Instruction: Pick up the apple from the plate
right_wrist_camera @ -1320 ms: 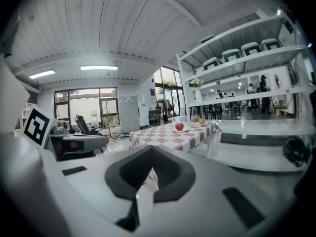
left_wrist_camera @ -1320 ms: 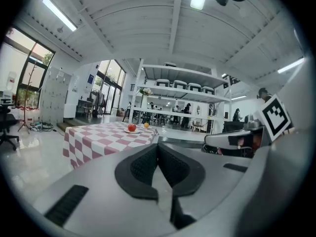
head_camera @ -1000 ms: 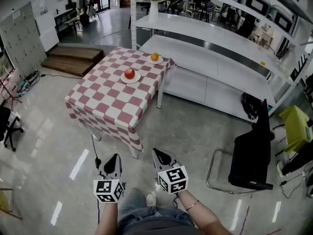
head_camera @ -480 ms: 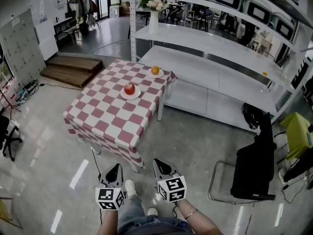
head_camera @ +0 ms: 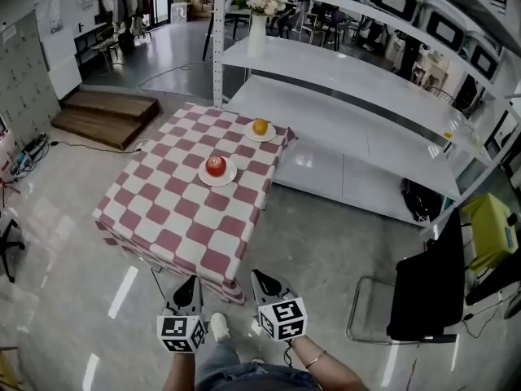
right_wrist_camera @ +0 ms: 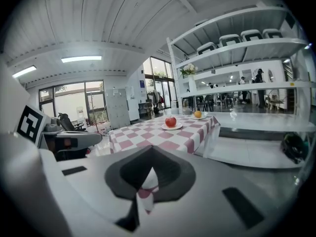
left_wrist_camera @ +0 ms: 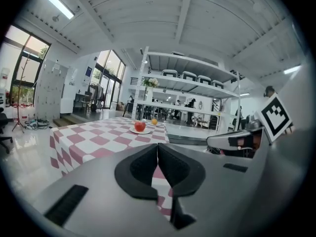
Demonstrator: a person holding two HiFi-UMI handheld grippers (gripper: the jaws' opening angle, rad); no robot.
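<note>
While stepping closer, holds the jaws of left gripper (head_camera: 190,283) and right gripper (head_camera: 261,277) pressed shut, with nothing between them. Carried low, side by side, near the closest corner of the table (head_camera: 163,218). Looks bigger and nearer now than a second ago. Not yet close to the apple (head_camera: 216,165), sitting red on its plate (head_camera: 231,177) mid-table, well ahead. Past it, an orange (head_camera: 260,126). Probably means a bit more walking, then opening up to grab.

Open-plan lab or workshop hall: white metal shelving (head_camera: 326,59), polished floor (head_camera: 326,235), checked-cloth table (head_camera: 163,210), black chair (head_camera: 419,287).
</note>
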